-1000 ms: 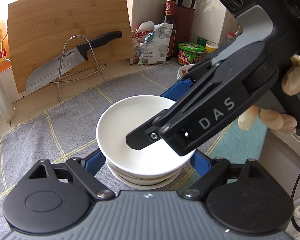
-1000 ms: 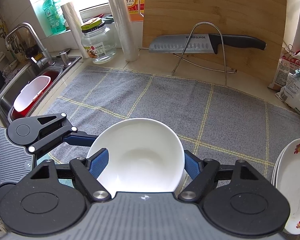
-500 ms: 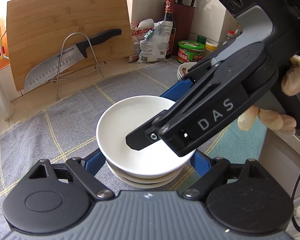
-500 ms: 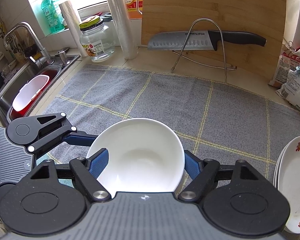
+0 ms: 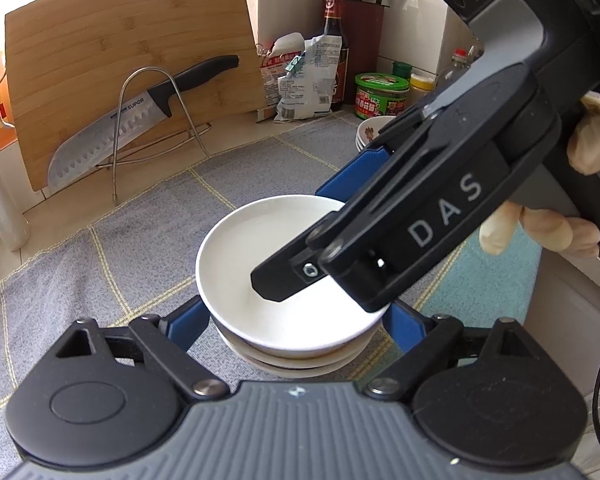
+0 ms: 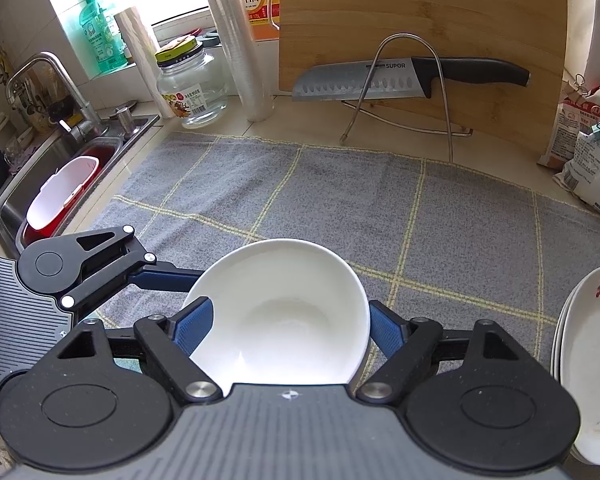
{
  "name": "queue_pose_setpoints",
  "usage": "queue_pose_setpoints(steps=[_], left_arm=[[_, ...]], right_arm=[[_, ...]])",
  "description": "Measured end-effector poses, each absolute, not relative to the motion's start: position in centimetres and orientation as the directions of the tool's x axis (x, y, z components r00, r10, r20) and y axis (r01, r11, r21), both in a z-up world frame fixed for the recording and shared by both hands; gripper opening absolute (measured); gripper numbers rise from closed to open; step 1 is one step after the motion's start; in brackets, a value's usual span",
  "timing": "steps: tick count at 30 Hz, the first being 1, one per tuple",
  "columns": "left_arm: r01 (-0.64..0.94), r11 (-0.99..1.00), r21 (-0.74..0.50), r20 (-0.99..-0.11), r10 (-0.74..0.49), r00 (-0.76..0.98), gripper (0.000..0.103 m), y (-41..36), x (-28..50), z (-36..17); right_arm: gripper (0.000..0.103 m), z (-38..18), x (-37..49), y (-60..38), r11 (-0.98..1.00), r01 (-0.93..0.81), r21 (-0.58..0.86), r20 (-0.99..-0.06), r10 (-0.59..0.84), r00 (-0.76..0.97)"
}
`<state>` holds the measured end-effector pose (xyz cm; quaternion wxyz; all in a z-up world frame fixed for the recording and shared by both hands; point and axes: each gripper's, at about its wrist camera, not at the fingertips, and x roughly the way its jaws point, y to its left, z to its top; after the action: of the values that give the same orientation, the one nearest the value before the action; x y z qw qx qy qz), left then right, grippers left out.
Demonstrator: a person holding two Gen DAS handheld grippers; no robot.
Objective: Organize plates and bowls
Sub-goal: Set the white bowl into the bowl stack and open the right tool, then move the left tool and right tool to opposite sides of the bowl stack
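A stack of white bowls (image 5: 260,264) sits on the grey checked cloth (image 5: 80,264). My left gripper (image 5: 296,316) has a blue finger on each side of the stack, around the lower bowls. My right gripper (image 6: 288,320) has its blue fingers on either side of the top white bowl (image 6: 284,312); it also shows in the left wrist view (image 5: 332,240) reaching over the bowl from the right. Whether either grips tight is unclear. A stack of flower-pattern plates (image 6: 592,360) lies at the right.
A bamboo cutting board (image 6: 420,20) leans at the back with a knife (image 6: 400,78) on a wire stand. A glass jar (image 6: 190,84) and a sink (image 6: 60,176) are at the left. Bags, bottles and jars (image 5: 312,72) stand at the back right.
Both grippers and the bowl stack have shifted slightly toward the front of the cloth; the background has slid away a little. The grips look unchanged.
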<state>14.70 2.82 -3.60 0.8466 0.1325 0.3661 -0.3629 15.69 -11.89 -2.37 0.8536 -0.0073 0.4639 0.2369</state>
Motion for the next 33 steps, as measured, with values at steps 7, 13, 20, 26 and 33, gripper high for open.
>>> queue_pose_setpoints(steps=[7, 13, 20, 26, 33], left_arm=[[0.722, 0.688, -0.066, -0.706, -0.544, 0.454, 0.097, 3.9, 14.8, -3.4], [0.739, 0.672, -0.047, -0.706, -0.546, 0.451, 0.098, 5.3, 14.6, -3.5], [0.741, 0.671, -0.036, -0.743, -0.513, 0.429, 0.098, 6.4, 14.9, -4.9], [0.738, 0.674, -0.032, -0.781, -0.478, 0.402, 0.098, 6.4, 15.1, -6.8], [0.7, 0.712, -0.054, -0.811, -0.44, 0.385, 0.098, 5.3, 15.4, -8.7]], right_arm=[[0.103, -2.3, 15.1, -12.4, 0.896, -0.4, 0.193, -0.789, 0.384, 0.479], [0.103, -2.2, 13.5, -12.9, 0.9, -0.404, 0.164, -0.785, 0.368, 0.499], [0.103, -2.3, 12.3, -13.3, 0.904, -0.4, 0.149, -0.789, 0.353, 0.503], [0.103, -2.4, 11.0, -13.7, 0.896, -0.424, 0.13, -0.795, 0.35, 0.496], [0.103, -3.8, 9.7, -14.4, 0.858, -0.505, 0.096, -0.821, 0.355, 0.447]])
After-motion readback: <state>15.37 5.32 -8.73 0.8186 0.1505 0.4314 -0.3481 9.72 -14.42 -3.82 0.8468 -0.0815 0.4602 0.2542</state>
